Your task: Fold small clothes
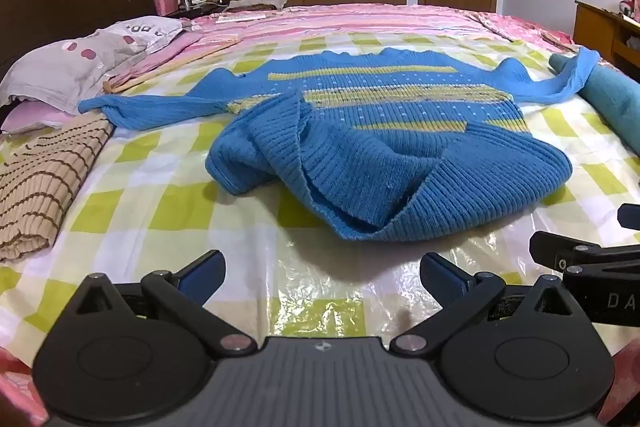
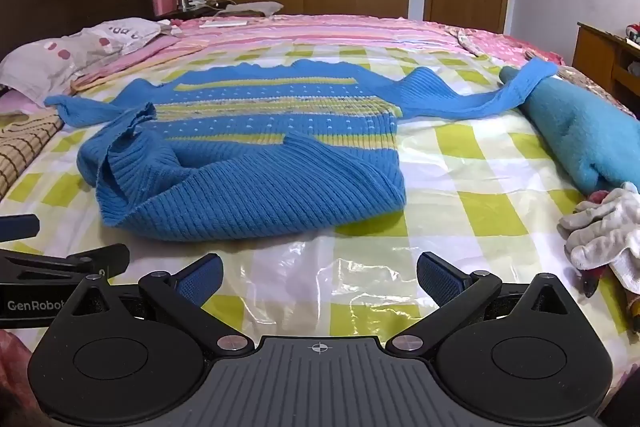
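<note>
A blue knit sweater (image 1: 384, 147) with yellow stripes lies spread on the checked plastic sheet (image 1: 248, 227) on the bed, sleeves out to both sides, its near hem rumpled and folded up. It also shows in the right wrist view (image 2: 256, 163). My left gripper (image 1: 322, 275) is open and empty, just short of the sweater's near edge. My right gripper (image 2: 320, 277) is open and empty, also just in front of the near edge. Each gripper shows at the edge of the other's view.
A folded beige striped garment (image 1: 44, 183) lies at the left, pillows (image 1: 76, 67) behind it. A rolled teal cloth (image 2: 580, 139) lies at the right under the sleeve end. White socks or rags (image 2: 608, 231) lie near right. A headboard, wardrobe and door stand beyond.
</note>
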